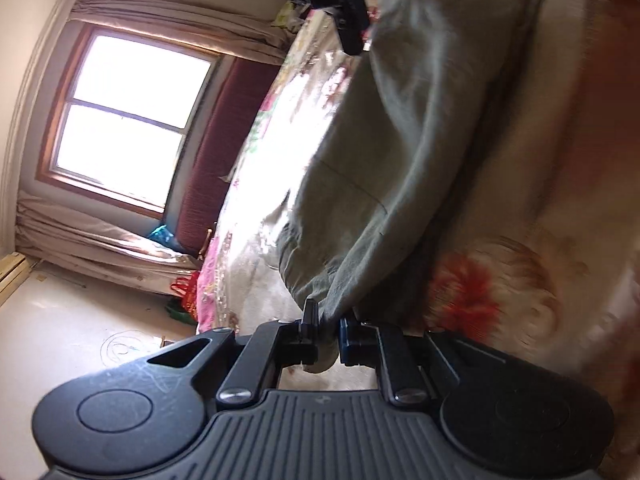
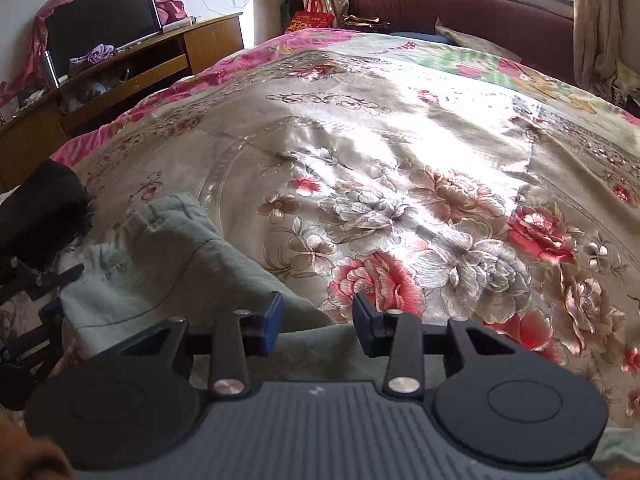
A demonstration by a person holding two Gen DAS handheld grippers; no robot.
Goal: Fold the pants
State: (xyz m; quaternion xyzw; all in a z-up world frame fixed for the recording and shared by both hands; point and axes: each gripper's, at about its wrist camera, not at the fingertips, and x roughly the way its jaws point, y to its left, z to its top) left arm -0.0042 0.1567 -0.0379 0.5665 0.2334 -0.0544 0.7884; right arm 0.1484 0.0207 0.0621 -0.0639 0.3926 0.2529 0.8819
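Bed (image 2: 400, 128) fills most of both views, floral spread, window w/ curtains past its far edge, wooden desk off its left side. Pants (image 2: 168, 256), grey-green, lie near the bed's near-left corner in the right wrist view; one end lifted and draped, the rest trails flat on the spread.

Left gripper (image 1: 328, 332): fingers pressed together on a bunched edge of the pants (image 1: 400, 160), cloth hanging between them. Right gripper (image 2: 318, 320): fingers spread, nothing pinched; pants cloth lies under and behind them (contact w/ pads not clear). It shows as a dark shape at the top of the left wrist view.

Handling, my guess: light, soft cotton, no stiffness, so it sags and creases wherever unsupported; the shiny spread likely lets it slide. Best hold at hem or waistband corners, where seams give thickness, w/ both grippers apart to keep an edge taut before laying it over.
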